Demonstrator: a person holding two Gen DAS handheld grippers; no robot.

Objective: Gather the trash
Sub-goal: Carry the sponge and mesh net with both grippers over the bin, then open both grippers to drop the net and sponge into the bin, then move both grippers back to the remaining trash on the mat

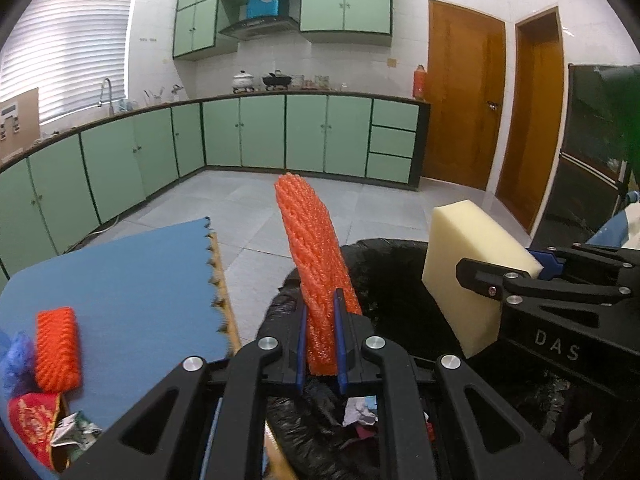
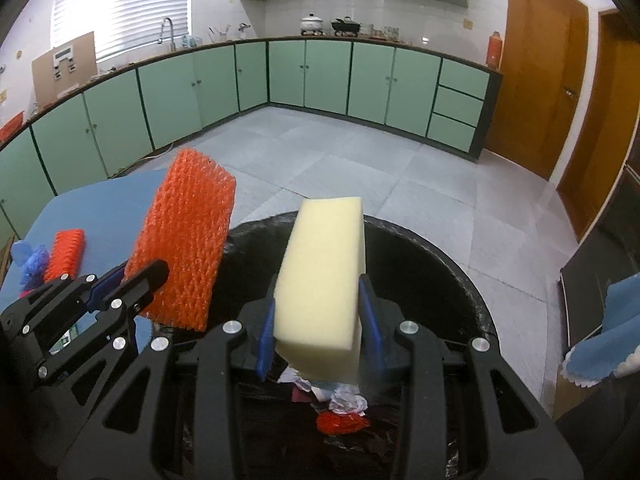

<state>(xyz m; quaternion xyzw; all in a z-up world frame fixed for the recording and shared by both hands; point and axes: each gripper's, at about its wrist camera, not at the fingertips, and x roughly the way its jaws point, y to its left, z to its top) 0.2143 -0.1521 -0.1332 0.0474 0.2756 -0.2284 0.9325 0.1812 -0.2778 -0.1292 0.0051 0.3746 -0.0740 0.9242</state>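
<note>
Two handheld black grippers with blue pads hover side by side over a bin (image 2: 472, 276) lined with a black bag. Down inside the bin, crumpled paper and an orange scrap (image 2: 342, 424) lie in a heap.

The left gripper (image 1: 320, 344) is clamped on an orange foam net (image 1: 316, 264). Its two pads press the net's lower end, and the net rises upright and leans a little away, above the bin's left rim. In the right wrist view the same net shows its broad meshed face (image 2: 184, 240).

The right gripper (image 2: 316, 320) is clamped on a pale yellow sponge (image 2: 324, 276), a thick block squeezed between the pads and tilted upward, directly above the bin's opening.

To the left of the bin lies a blue foam mat (image 1: 132, 280) with a toothed edge. Near its front left corner rest a second, smaller orange net (image 1: 58, 348), a blue fluffy tuft (image 1: 14, 364) touching it, a red and gold packet (image 1: 34, 428), and crumpled paper (image 1: 76, 432).

Beyond lies a grey tiled floor (image 2: 360, 152), then green cabinets (image 1: 280, 132) around the far walls, with pots on the counter, and wooden doors (image 1: 464, 100) at the right.
</note>
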